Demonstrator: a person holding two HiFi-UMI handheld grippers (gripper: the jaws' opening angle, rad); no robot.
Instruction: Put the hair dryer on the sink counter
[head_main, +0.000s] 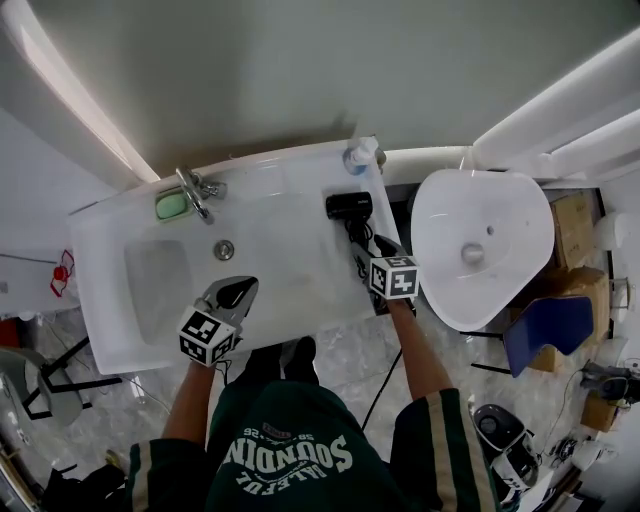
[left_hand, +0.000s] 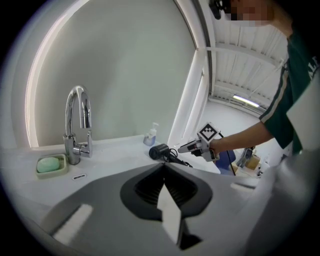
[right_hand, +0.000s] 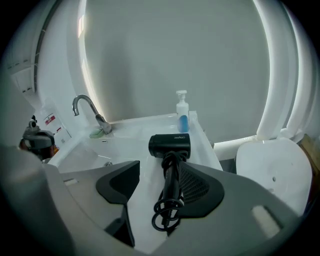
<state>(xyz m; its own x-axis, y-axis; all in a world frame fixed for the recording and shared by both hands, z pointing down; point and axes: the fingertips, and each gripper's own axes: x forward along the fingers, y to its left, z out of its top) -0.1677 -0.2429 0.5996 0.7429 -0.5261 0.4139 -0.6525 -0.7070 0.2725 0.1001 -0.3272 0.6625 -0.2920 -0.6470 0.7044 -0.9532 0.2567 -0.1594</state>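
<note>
- Hair dryer: we see the black hair dryer with a short barrel and straight handle (right_hand: 170, 146) lying on the right end of the white sink counter (head_main: 290, 250). Its barrel is toward the wall and its handle points back at us.
- Cord: the black cord (right_hand: 167, 212) is bunched in loops at the handle's end. The loops overlap the rim of one jaw pad, and we cannot follow where the cord runs beyond them.
- Right gripper (head_main: 372, 252): its jaws are spread wide, one on each side of the handle. Bare counter shows between the left pad and the handle. The handle lies along the right pad, and we cannot tell whether it touches the pad or only crosses in front of it.
- Left gripper (head_main: 235, 293): its jaws are pressed together with nothing visible between them, over the front of the basin. Its own grey body fills the lower half of its view and hides the counter below.
- Basin: the sunken rectangular bowl (head_main: 160, 285) has a round metal drain (head_main: 224, 249).
- Faucet: the curved chrome faucet (head_main: 195, 190) stands at the back edge. A green soap bar in a dish (head_main: 172, 204) sits just beside it.
- Pump bottle: a small clear bottle with blue liquid and a white pump (right_hand: 182, 112) stands at the back right corner, behind the barrel.
- Beside the counter: a white rounded fixture (head_main: 480, 235) stands to the right. We cannot tell what kind it is.
</note>
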